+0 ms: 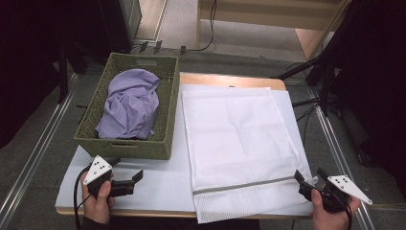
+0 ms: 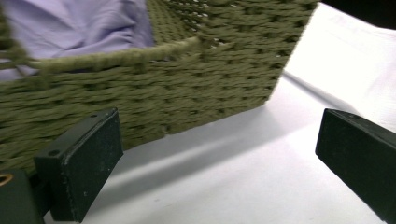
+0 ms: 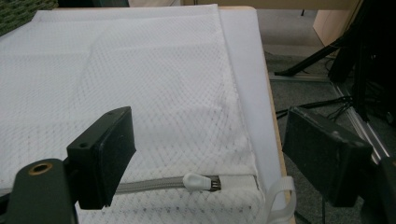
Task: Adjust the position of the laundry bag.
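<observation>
Both tongs gape empty: my left tongs [image 1: 128,181] near the basket's [image 1: 125,148] front wall, my right tongs [image 1: 306,179] at the mesh bag's [image 1: 234,139] zipper corner by the desk [image 1: 230,79] edge.

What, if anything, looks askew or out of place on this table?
Little stands out. The white mesh bag overhangs the table's near edge, and the purple cloth lies crumpled in the green basket. Nothing looks spilled or damaged.

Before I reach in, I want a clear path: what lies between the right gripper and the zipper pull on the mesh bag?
Nothing but mesh bag: in the right gripper view the zipper pull lies just ahead of the open right gripper.
</observation>
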### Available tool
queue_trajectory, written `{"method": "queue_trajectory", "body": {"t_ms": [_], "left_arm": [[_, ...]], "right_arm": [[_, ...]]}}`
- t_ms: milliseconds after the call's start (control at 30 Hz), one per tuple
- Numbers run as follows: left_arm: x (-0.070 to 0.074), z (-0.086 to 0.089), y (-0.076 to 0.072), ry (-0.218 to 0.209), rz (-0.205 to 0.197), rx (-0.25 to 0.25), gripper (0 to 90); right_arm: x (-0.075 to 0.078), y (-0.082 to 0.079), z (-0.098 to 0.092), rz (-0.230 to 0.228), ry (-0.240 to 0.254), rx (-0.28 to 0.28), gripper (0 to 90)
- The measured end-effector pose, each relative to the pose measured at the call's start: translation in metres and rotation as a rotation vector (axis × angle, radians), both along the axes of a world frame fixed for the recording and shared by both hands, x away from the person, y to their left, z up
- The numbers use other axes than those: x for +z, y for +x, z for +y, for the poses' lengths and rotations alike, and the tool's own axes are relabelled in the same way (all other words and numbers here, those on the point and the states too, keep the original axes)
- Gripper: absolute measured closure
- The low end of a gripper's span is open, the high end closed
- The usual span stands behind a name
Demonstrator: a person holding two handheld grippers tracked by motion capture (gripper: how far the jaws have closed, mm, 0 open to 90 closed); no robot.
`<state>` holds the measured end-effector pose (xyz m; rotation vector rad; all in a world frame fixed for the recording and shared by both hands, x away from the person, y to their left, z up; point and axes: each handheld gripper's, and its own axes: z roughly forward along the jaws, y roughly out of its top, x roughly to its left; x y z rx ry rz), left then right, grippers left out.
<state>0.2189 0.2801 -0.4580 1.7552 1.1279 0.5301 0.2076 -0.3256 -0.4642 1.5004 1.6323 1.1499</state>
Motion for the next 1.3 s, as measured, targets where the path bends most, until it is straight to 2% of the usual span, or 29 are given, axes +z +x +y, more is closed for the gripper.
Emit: {"method": "queue_trajectory", "body": {"t_ms": [233, 300, 367, 433, 500, 600, 667, 700, 733, 767, 800, 833, 867, 933, 967, 1033, 1100, 1200, 1300], "left_arm": [[-0.002, -0.017, 0.001, -0.001, 0.014, -0.009, 1.2], [-0.001, -0.023, 0.0, -0.016, 0.007, -0.034, 1.3], [0.0, -0.031, 0.0, -0.011, -0.001, -0.045, 1.3], [0.001, -0.041, -0.001, 0.013, -0.005, -0.043, 1.4], [0.001, -0.046, -0.001, 0.002, -0.006, -0.036, 6.1], [0.004, -0.063, -0.001, 0.017, -0.003, -0.027, 11.4], [0.004, -0.067, -0.001, 0.021, -0.005, -0.027, 14.7], [0.005, -0.073, -0.001, 0.016, 0.0, -0.052, 16.0], [0.005, -0.073, -0.001, 0.016, 0.0, -0.052, 17.3], [0.005, -0.08, 0.0, 0.009, 0.011, -0.071, 20.4], [0.004, -0.084, 0.0, 0.003, 0.018, -0.087, 22.1], [0.004, -0.084, 0.0, 0.003, 0.018, -0.087, 23.9], [0.003, -0.092, 0.002, -0.018, 0.038, -0.128, 28.2], [0.002, -0.097, 0.003, -0.02, 0.048, -0.147, 30.9], [0.002, -0.106, 0.003, -0.014, 0.048, -0.167, 36.7], [0.002, -0.109, 0.004, -0.012, 0.053, -0.172, 40.0], [0.002, -0.119, 0.008, -0.003, 0.083, -0.179, 43.5], [-0.001, -0.128, 0.013, -0.015, 0.134, -0.185, 46.3], [-0.004, -0.137, 0.017, 0.003, 0.167, -0.2, 47.2]], "right_arm": [[0.008, 0.007, 0.005, -0.013, -0.024, 0.004, 18.0], [0.01, 0.009, 0.006, -0.016, -0.023, 0.002, 18.2], [0.012, 0.013, 0.007, -0.015, -0.017, 0.003, 18.2], [0.013, 0.017, 0.011, -0.015, -0.022, 0.003, 18.1], [0.014, 0.018, 0.013, -0.012, -0.033, 0.003, 18.1], [0.016, 0.025, 0.02, -0.007, -0.075, 0.011, 20.5], [0.017, 0.026, 0.021, -0.01, -0.078, 0.01, 23.4], [0.018, 0.028, 0.019, -0.018, -0.07, 0.004, 33.3], [0.018, 0.028, 0.019, -0.018, -0.07, 0.004, 33.3], [0.018, 0.031, 0.015, -0.02, -0.054, 0.011, 44.2], [0.018, 0.032, 0.014, -0.014, -0.039, 0.021, 50.3], [0.018, 0.032, 0.014, -0.014, -0.039, 0.021, 50.3], [0.016, 0.037, 0.01, 0.026, 0.009, 0.069, 59.0], [0.015, 0.038, 0.01, 0.037, 0.008, 0.066, 62.5], [0.014, 0.042, 0.009, 0.052, 0.008, 0.068, 67.6], [0.013, 0.044, 0.009, 0.06, 0.003, 0.07, 69.6], [0.013, 0.049, 0.005, 0.066, -0.005, 0.069, 71.3], [0.012, 0.055, -0.001, 0.095, 0.014, 0.069, 71.4], [0.007, 0.06, -0.007, 0.127, 0.011, 0.05, 69.6]]}}
